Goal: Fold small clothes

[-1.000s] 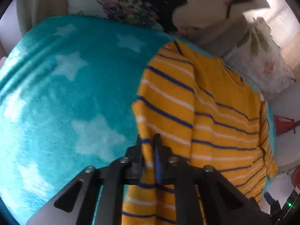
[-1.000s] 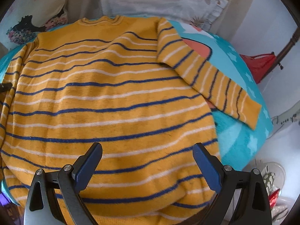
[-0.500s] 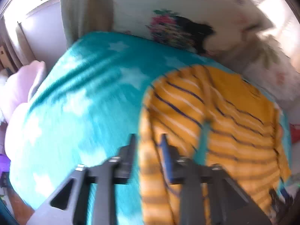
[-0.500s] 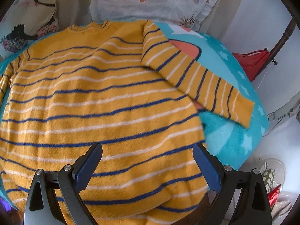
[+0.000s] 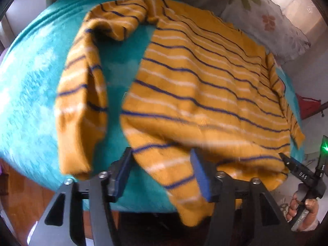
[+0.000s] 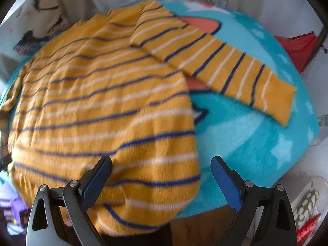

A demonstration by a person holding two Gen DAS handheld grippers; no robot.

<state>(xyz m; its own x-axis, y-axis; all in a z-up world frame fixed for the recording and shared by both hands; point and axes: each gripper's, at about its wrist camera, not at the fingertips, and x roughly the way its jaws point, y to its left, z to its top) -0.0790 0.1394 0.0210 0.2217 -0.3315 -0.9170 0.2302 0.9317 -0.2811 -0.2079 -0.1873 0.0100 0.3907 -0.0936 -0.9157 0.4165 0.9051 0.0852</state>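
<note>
A yellow sweater with navy and white stripes (image 5: 201, 86) lies spread on a teal star blanket (image 5: 28, 78). Its left sleeve (image 5: 80, 106) lies loose and bent beside the body. My left gripper (image 5: 162, 166) is open and empty, over the sweater's lower left hem corner. In the right wrist view the sweater (image 6: 98, 102) fills the left side and its right sleeve (image 6: 221, 65) stretches out flat to the right. My right gripper (image 6: 162, 174) is open and empty above the lower right hem. The other gripper shows at the left view's right edge (image 5: 303, 176).
Floral pillows (image 5: 266, 18) and a printed cushion (image 6: 39, 18) line the far side of the bed. A red object (image 6: 297, 45) stands off the bed at right. A clear container (image 6: 307, 205) sits on the floor near the bed's front right. Wooden floor (image 5: 22, 201) shows below the blanket edge.
My left gripper has let go of the left sleeve, opened, and moved back toward the hem corner; the sleeve now lies loose. My right gripper has shifted right along the hem, still open.
</note>
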